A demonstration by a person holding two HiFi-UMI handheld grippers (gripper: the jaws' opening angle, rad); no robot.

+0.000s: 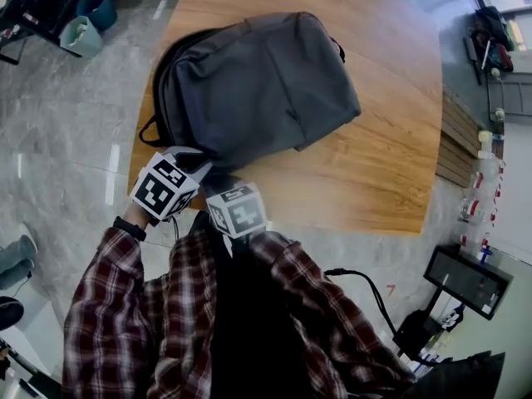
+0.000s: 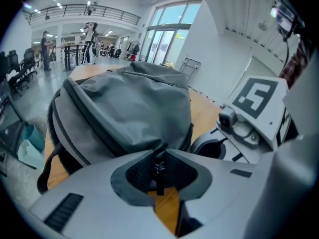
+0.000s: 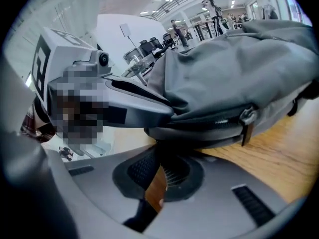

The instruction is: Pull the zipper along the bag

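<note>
Backpack (image 1: pixel 258 86): lies flat on wooden table (image 1: pixel 391 165), at the person's edge; left gripper (image 2: pixel 160 156) jaws pinch the zipper pull (image 2: pixel 159 171), ready for drawing; right gripper (image 3: pixel 158 156) jaws closed on the backpack's edge, apparently bracing it.

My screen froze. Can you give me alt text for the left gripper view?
The left gripper is clamped on a small dark zipper pull at the near edge of a grey backpack on a wooden table. The right gripper sits close by, at the right.
</note>
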